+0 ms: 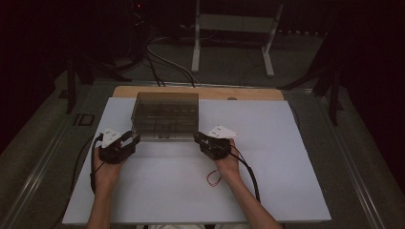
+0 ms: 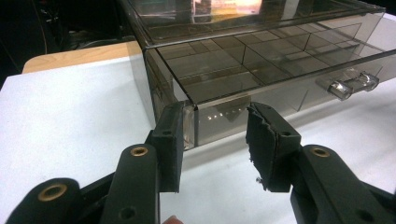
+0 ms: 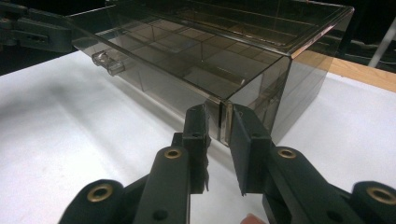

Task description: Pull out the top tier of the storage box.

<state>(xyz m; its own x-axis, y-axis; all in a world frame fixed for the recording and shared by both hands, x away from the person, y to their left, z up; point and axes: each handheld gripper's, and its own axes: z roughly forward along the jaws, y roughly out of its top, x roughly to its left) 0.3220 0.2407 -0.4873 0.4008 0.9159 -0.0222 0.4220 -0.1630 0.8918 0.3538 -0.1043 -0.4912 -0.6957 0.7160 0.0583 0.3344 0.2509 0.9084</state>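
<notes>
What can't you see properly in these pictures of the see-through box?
- What is inside the smoky plastic box: in the high view it is too small and dark, and in both gripper views the tinted walls show just dividers.
- The box's back: cut off by the top edge in the left gripper view.
- Whether the right gripper squeezes the box's front corner: its jaws straddle it, but contact is unclear.
- The left gripper's far pad: torn, apart from the drawer front.

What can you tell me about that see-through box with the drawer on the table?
The smoky transparent plastic box stands upright on the white tabletop, near its far edge. It holds a drawer split by dividers into compartments, with a clear handle on the front. The drawer's front sticks out slightly. The left gripper straddles one front corner, the right gripper the other.
</notes>
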